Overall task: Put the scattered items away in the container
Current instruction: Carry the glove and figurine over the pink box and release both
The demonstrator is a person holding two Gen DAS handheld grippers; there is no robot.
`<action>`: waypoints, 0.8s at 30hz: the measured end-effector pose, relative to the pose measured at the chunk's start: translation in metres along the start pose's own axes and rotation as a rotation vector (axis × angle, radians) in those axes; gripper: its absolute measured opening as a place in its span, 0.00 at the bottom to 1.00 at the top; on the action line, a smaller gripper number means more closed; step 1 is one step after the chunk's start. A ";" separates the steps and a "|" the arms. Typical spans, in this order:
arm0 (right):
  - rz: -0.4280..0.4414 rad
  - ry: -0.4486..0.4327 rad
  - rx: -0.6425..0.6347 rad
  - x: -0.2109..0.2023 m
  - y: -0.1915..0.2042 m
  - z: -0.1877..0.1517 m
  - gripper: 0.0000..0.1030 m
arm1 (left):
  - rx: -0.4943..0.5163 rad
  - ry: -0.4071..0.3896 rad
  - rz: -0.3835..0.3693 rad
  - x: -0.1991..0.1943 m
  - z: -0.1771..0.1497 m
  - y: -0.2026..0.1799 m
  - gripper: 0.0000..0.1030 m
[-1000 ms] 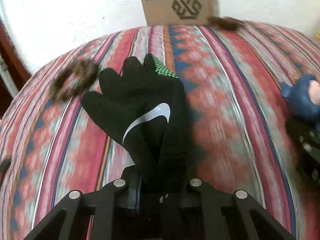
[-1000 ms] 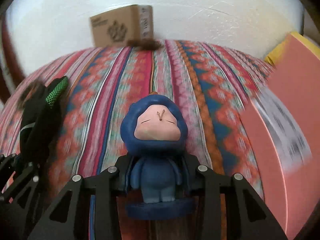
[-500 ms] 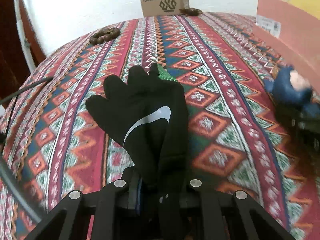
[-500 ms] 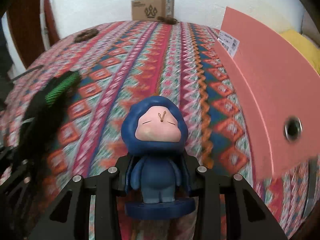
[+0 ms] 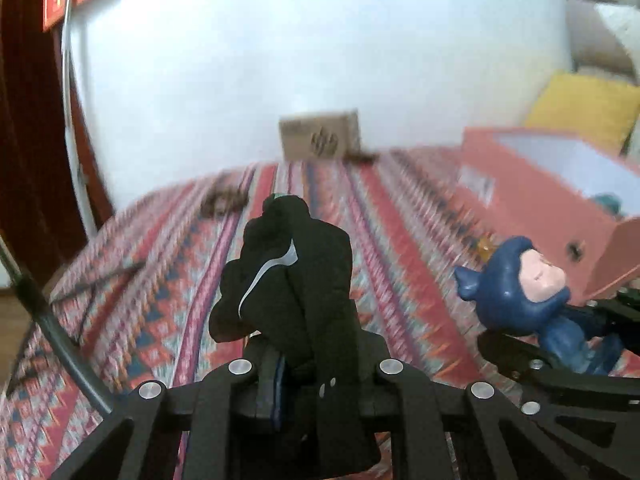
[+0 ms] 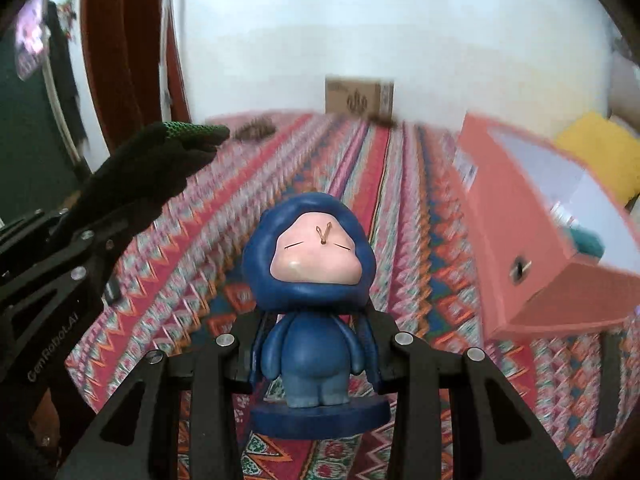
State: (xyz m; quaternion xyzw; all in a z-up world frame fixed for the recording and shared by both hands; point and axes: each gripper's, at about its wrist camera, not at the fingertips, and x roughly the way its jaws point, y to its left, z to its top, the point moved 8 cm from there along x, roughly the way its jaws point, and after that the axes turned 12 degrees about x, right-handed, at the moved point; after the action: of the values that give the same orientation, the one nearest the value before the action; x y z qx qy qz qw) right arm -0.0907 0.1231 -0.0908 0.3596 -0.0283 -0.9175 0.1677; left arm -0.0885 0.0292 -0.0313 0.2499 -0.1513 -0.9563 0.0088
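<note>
We are gripping a floppy black glove [image 5: 296, 280] tight in the left gripper [image 5: 316, 376] and pinching a blue figurine [image 6: 316, 300] in the right gripper [image 6: 312, 360], both above the patterned cloth [image 6: 360, 200]. The pink box [image 6: 540, 248] sits right; the drooping glove may be snagging its rim, or the figurine slipping.

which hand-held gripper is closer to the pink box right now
Right. The right hand-held gripper, holding the blue figurine, is beside the pink box; the left hand-held gripper, holding the black glove, is farther left.
</note>
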 end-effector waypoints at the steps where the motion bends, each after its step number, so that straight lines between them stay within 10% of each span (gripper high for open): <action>1: -0.001 -0.037 -0.003 -0.011 -0.002 0.008 0.39 | 0.011 -0.030 -0.001 -0.009 0.011 -0.003 0.15; 14: -0.169 -0.510 0.138 -0.167 -0.099 0.114 0.39 | 0.100 -0.389 -0.160 -0.076 0.182 -0.089 0.15; 24: -0.330 -0.540 0.327 -0.194 -0.227 0.188 0.39 | 0.094 -0.348 -0.324 -0.018 0.257 -0.178 0.15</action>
State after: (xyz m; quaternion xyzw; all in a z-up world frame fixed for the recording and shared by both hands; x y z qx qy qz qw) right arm -0.1491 0.3880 0.1353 0.1259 -0.1594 -0.9775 -0.0562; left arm -0.1857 0.2736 0.1383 0.1025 -0.1528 -0.9658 -0.1826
